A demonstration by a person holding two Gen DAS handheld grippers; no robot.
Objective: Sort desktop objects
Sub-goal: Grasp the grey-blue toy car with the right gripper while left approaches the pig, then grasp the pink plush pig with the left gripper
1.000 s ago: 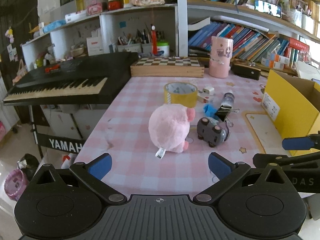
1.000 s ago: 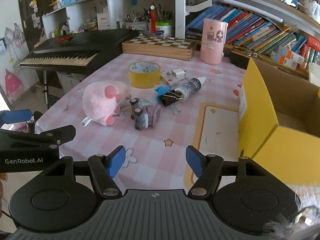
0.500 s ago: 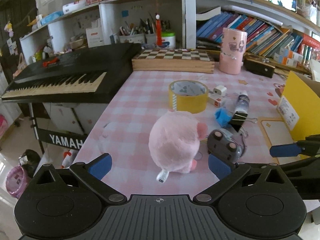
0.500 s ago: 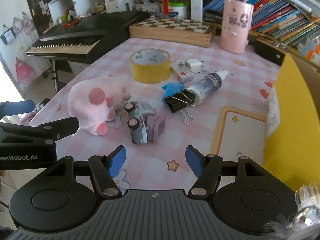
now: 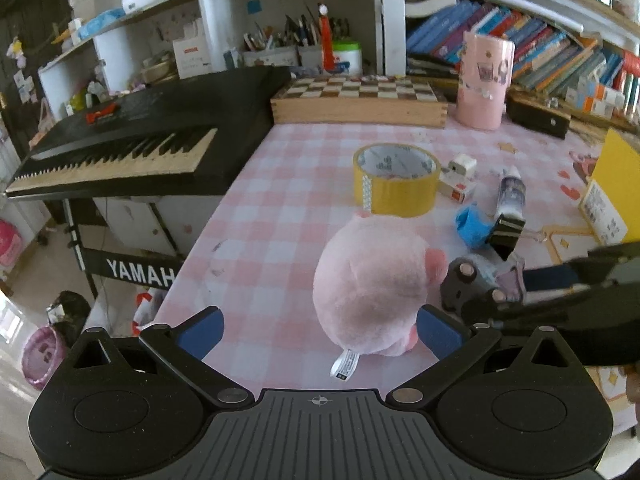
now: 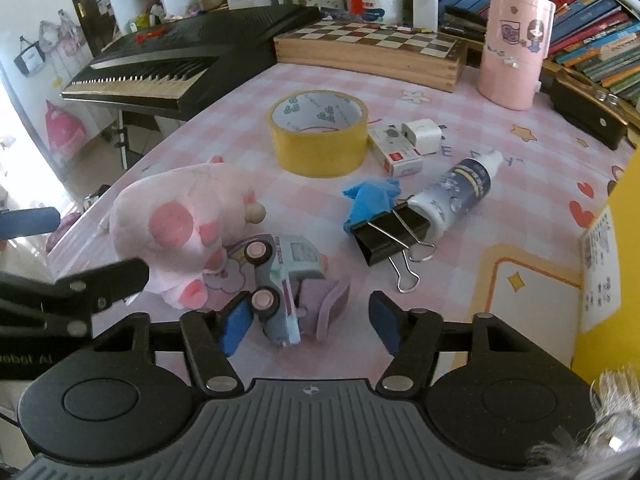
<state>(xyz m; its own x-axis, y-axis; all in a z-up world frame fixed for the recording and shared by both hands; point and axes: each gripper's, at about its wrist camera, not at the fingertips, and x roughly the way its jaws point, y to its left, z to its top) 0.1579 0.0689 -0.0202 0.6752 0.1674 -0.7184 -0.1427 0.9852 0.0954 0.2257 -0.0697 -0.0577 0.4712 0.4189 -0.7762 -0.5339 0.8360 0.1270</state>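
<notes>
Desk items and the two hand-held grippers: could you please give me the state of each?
Left hand-held gripper: open, astride the plush.
Right hand-held gripper: jaws closing, toy car between them, not gripped.
Plush: lying on the table.
Toy car: tipped on its side.
Tape: lying flat.
Bottle: lying down.
Binder clip: handles folded out.

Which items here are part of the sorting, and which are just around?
To sort: pink plush, toy car, tape roll, binder clip, bottle, yellow box.
Just around: keyboard, chessboard box, books.
</notes>
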